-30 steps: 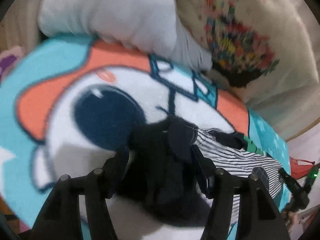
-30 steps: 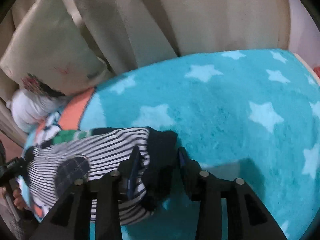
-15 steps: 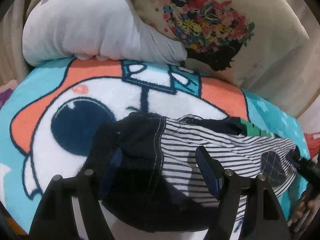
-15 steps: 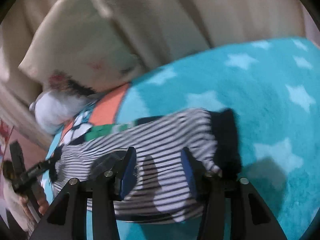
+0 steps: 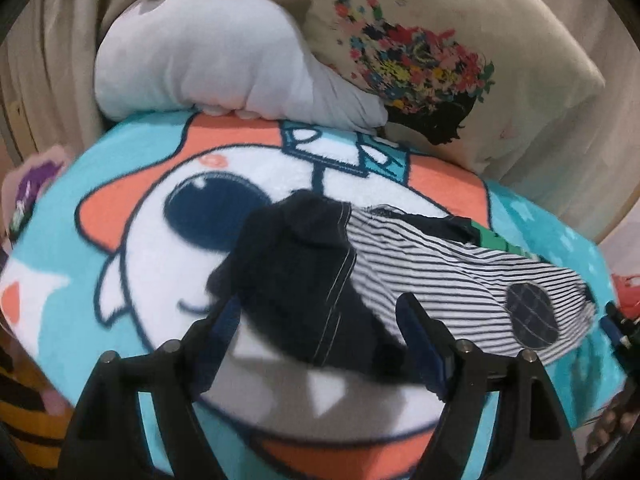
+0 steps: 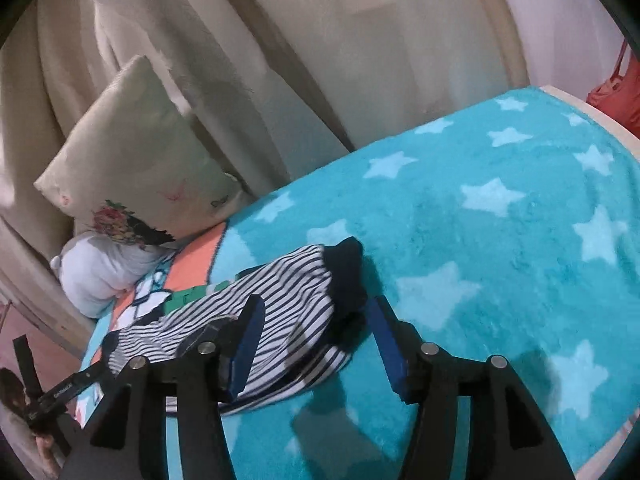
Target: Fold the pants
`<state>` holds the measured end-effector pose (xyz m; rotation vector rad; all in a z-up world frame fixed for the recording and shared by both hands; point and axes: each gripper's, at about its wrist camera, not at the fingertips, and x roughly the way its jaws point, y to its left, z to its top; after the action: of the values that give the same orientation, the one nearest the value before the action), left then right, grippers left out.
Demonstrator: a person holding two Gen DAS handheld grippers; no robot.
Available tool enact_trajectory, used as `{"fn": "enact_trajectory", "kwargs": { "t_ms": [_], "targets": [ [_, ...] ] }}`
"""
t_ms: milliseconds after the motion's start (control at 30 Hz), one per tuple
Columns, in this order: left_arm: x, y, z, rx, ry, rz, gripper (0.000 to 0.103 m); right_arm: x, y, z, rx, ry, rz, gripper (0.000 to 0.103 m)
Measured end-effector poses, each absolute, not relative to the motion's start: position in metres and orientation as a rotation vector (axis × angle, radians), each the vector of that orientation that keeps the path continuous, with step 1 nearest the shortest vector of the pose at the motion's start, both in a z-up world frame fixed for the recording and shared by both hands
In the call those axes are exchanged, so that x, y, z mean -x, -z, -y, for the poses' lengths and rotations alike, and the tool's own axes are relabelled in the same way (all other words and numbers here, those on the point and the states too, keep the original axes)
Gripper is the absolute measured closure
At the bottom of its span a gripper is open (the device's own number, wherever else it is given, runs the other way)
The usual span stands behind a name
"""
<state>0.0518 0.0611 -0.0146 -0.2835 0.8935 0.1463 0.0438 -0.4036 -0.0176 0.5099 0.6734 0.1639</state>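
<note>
The striped pants (image 5: pixel 452 276) with dark navy ends and a round checked patch lie folded on the cartoon blanket (image 5: pixel 132 184). In the left wrist view my left gripper (image 5: pixel 320 328) is open, its jaws on either side of the navy end (image 5: pixel 296 276), a little above it. In the right wrist view the pants (image 6: pixel 280 300) lie across the blanket (image 6: pixel 500 240), and my right gripper (image 6: pixel 316 332) is open over the other navy end (image 6: pixel 348 276). Neither gripper holds cloth.
A grey plush toy (image 5: pixel 224 68) and a cream pillow with a flower print (image 5: pixel 440 52) lie at the bed's head. Beige curtains (image 6: pixel 280 60) hang behind. The bed's wooden edge (image 6: pixel 592 108) runs on the right, with a red cloth (image 6: pixel 620 92) beyond.
Both grippers were shut on the pants' navy ends a second ago. Both have opened, let go and pulled back. The pants now lie on the blanket.
</note>
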Motion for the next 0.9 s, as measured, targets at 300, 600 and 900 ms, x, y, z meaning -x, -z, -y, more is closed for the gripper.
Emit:
{"fn": "enact_trajectory", "kwargs": {
  "t_ms": [300,600,900],
  "targets": [
    [-0.013,-0.005,-0.044,0.151,-0.297,-0.779,0.017,-0.024,0.02,0.373,-0.47,-0.247,-0.694,0.04],
    [0.002,-0.004,-0.008,0.04,-0.264,-0.758,0.016,-0.007,0.019,0.325,-0.287,-0.263,-0.696,0.036],
    [0.004,0.003,0.003,0.015,-0.255,-0.773,0.016,-0.007,0.026,0.315,-0.255,-0.262,-0.73,0.034]
  ]
}}
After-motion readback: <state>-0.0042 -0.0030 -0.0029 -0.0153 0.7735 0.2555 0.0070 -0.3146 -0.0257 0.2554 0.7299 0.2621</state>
